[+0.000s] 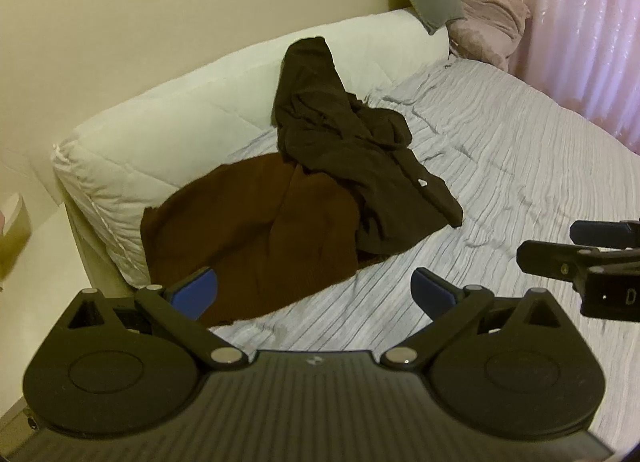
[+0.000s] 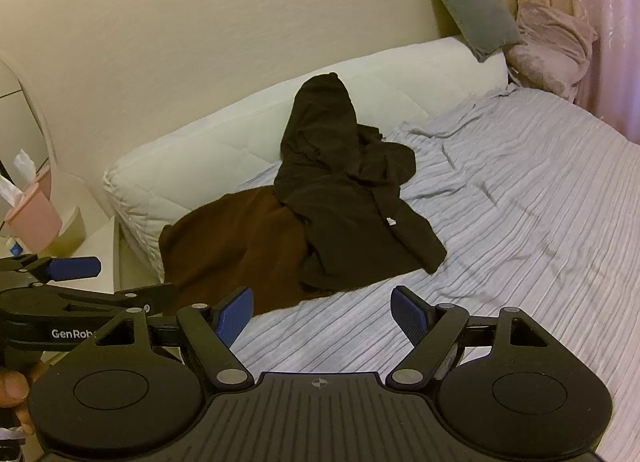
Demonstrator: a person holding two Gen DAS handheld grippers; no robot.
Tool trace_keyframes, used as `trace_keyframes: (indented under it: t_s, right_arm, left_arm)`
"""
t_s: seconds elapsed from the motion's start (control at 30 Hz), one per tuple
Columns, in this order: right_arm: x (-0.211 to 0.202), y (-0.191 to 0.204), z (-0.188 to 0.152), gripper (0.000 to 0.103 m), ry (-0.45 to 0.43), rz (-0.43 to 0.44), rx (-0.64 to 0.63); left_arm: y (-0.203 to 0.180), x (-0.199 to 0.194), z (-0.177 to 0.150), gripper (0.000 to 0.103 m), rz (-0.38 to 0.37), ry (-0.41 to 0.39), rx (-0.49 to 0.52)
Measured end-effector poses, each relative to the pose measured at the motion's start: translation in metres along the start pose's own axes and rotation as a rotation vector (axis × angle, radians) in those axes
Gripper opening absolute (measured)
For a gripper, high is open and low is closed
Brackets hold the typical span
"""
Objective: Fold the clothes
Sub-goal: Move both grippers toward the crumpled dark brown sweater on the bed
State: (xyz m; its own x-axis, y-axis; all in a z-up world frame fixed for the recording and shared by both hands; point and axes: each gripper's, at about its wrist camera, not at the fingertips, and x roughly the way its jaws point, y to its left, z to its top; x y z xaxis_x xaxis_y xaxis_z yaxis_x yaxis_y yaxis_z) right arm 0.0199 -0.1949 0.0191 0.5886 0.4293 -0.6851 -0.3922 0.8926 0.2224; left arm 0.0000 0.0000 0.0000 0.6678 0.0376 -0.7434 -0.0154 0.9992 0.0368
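Two garments lie in a heap on the bed. A reddish-brown garment is spread flat near the bed's left edge. A crumpled dark brown garment lies partly over it and climbs onto the white duvet roll. My left gripper hovers open above the reddish-brown cloth's near edge, nothing between its blue pads. My right gripper is open over bare sheet, just short of the clothes, empty.
The bed has a grey striped sheet. A white duvet roll lies along the wall. A grey cushion and a pink pillow sit at the head. A pink cup stands on a bedside table at left.
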Motion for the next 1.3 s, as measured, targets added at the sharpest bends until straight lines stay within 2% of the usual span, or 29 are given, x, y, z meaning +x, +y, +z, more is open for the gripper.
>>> trace_keyframes:
  t_s: [1.3]
  right_arm:
    - [0.006,-0.010,-0.007,0.079,0.014,0.009,0.019]
  left_arm:
    - [-0.002,0.008,-0.003,0.102,0.008,0.042,0.027]
